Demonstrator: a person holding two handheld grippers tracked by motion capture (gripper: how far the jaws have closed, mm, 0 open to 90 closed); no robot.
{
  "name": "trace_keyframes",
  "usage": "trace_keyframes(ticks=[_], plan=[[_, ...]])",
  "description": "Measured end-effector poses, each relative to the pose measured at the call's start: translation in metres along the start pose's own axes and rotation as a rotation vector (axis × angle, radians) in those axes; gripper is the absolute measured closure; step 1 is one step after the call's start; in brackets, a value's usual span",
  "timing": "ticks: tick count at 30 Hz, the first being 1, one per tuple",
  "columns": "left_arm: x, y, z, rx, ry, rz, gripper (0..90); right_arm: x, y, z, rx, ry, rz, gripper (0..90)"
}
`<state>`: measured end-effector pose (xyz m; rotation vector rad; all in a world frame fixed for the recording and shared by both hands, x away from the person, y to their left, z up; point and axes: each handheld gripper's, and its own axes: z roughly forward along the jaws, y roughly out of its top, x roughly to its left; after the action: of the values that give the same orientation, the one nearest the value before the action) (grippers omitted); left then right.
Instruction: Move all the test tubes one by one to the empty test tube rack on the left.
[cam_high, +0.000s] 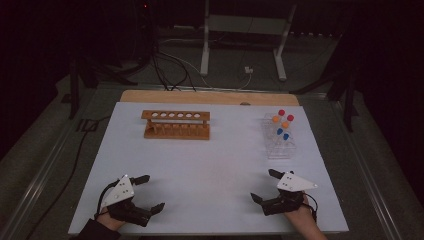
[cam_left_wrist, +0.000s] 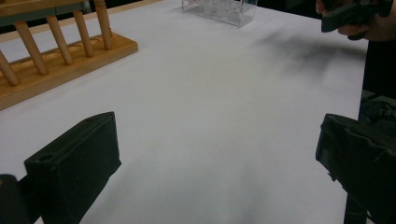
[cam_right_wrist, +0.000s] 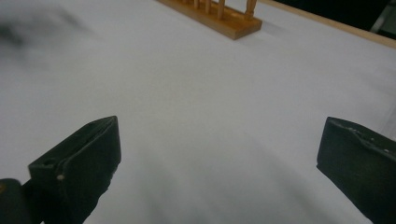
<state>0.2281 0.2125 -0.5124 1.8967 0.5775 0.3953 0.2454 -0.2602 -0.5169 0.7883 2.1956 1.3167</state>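
White worktop (cam_high: 210, 160): left tongs (cam_high: 152, 192) and right tongs (cam_high: 264, 185), both released, near edge. Empty light-brown wooden tube rack (cam_high: 176, 125) far left; clear plastic rack (cam_high: 279, 137) of colour-capped tubes far right.

Dim room, dark surround; white table (cam_high: 210, 165) evenly lit; soft smeared shadows; gripper views blurred, slightly grainy.
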Motion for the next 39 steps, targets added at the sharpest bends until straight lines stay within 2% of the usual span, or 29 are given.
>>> trace_keyframes(ticks=[8,22,27,33,39], plan=[[0.0,0.0,0.002,0.006,-0.004,0.001,0.4,0.0,0.0,0.002,0.039,0.019,0.004,0.0],[-0.002,0.002,0.001,0.006,-0.01,0.005,0.4,0.005,0.006,0.001,0.061,0.053,-0.007,0.0],[-0.001,0.002,0.0,0.003,-0.017,0.001,0.4,0.008,0.011,0.002,0.077,0.092,-0.005,0.0],[-0.001,0.003,-0.001,-0.002,-0.022,-0.007,0.4,0.011,0.02,-0.001,0.069,0.124,0.009,0.0],[-0.001,0.003,-0.001,-0.003,-0.019,-0.006,0.4,0.011,0.032,-0.008,0.036,0.103,0.01,0.0]])
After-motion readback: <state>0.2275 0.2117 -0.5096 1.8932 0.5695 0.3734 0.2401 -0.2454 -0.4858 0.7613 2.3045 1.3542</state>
